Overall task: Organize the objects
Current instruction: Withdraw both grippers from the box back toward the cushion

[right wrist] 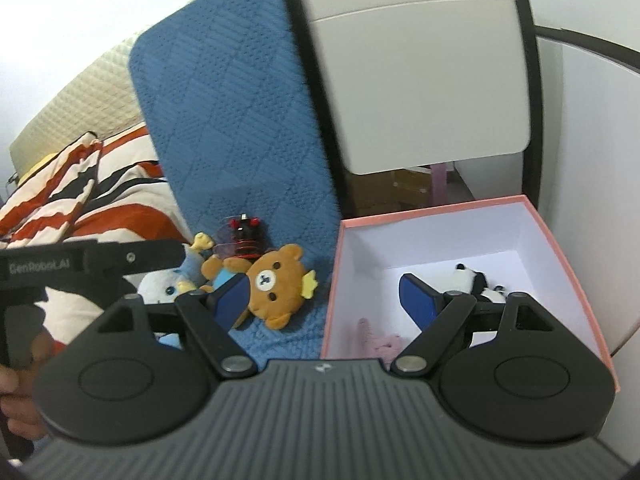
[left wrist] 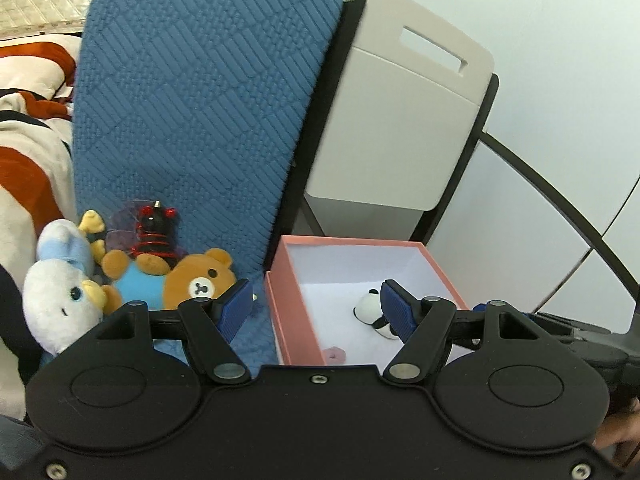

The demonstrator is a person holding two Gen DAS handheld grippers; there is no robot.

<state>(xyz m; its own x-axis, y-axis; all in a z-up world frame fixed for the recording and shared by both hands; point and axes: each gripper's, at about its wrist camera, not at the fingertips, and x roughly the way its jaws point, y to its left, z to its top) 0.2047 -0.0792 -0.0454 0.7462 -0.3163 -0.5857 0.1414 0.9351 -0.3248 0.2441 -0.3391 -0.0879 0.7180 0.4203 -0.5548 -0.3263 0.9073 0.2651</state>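
A pink box (left wrist: 294,320) with a white inside stands on a blue mat. In it lie a small panda toy (left wrist: 368,308) and a pink toy (left wrist: 335,354). Left of the box, a brown bear plush (left wrist: 200,280), a white duck plush (left wrist: 60,296) and a black-and-red toy (left wrist: 154,232) are heaped against a blue cushion (left wrist: 200,100). My left gripper (left wrist: 316,308) hovers open over the box's left wall, holding nothing. My right gripper (right wrist: 326,300) is open too, straddling the box's left wall (right wrist: 334,280), between the bear (right wrist: 276,284) and the panda (right wrist: 476,280). The pink toy (right wrist: 380,340) lies near it.
A grey chair back (left wrist: 400,120) with a handle slot and black frame rises behind the box. A striped orange, white and black blanket (right wrist: 100,200) lies at the left. In the right wrist view a hand (right wrist: 12,380) holds the left gripper's handle at the left edge.
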